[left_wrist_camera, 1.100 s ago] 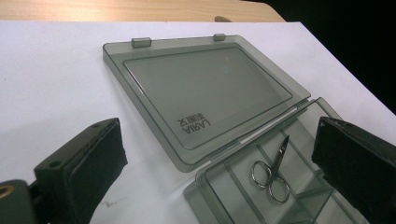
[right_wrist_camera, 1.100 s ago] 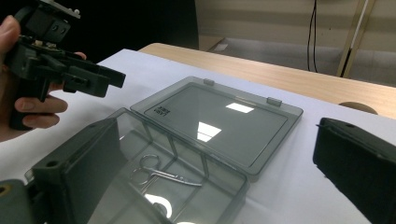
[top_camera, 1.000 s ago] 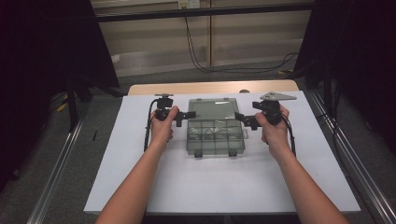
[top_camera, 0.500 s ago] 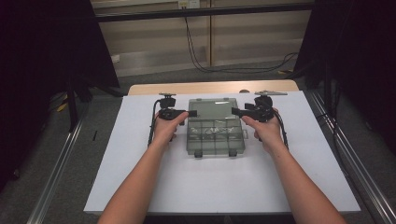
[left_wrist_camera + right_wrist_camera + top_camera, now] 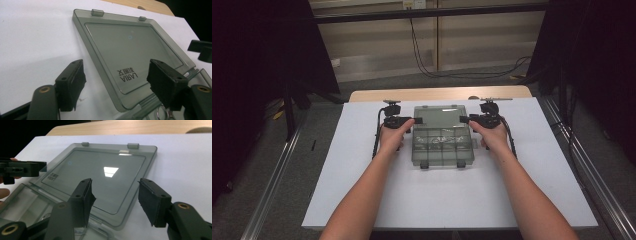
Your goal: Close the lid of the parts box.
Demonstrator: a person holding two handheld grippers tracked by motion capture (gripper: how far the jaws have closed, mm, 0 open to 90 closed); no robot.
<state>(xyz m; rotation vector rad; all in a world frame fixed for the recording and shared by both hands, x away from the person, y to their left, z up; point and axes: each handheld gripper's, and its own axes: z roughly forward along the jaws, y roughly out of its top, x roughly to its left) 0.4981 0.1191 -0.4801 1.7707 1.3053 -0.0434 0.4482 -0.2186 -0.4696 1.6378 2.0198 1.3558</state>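
- We see a big white sheet (image 5: pixel 362 150) spread over the table top.
- We see a strip of light wooden table (image 5: pixel 437 93) poking out past the far edge of the white sheet.
- We see a small dark round spot (image 5: pixel 472 98) at the far edge of the wood.
- We see a grey floor (image 5: pixel 322 120) around the table.
- We see black cables (image 5: pixel 452 70) trailing down and across the floor behind the table.
- We see a pale wall (image 5: pixel 377 45) at the back, with a black bar (image 5: pixel 437 11) running across it.
- We see metal rails (image 5: pixel 277 175) on both sides of the table.
- We see dark curtains (image 5: pixel 257 50) hanging at the left and right.
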